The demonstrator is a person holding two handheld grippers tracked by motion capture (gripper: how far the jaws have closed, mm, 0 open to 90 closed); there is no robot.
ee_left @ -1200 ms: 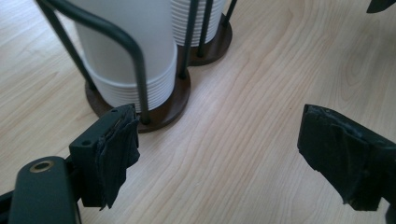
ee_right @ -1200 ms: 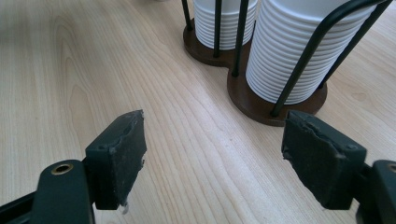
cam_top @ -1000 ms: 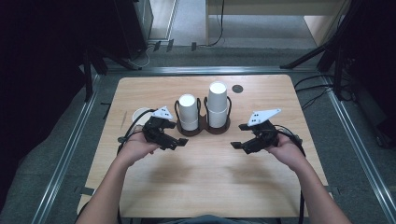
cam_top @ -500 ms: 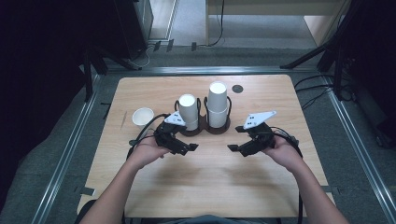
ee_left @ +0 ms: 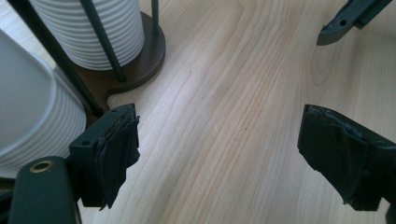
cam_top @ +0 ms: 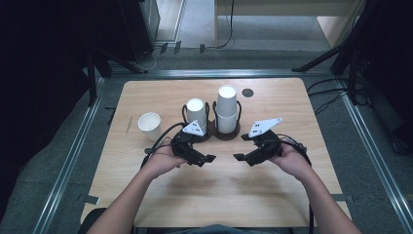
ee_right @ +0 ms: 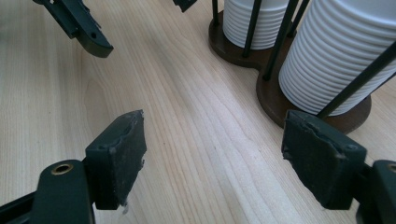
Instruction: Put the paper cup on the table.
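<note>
Two cup stacks (cam_top: pixel 227 108) stand in one double holder (cam_top: pixel 214 134), one loose cup (cam_top: pixel 149 126) left of it, both hand-held grippers, left (cam_top: pixel 208 159) and right (cam_top: pixel 239 157), gaping empty before it.

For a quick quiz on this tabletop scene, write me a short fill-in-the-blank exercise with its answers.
1. Both the left gripper and the right gripper have their jaws ____.
2. The dark wooden holder carries ____ stacks of white ribbed cups.
3. The taller stack stands nearer the person's ____ hand.
4. The single cup stands upright on the table, to the ____ of the holder in the high view.

Missing words: open; two; right; left
</note>
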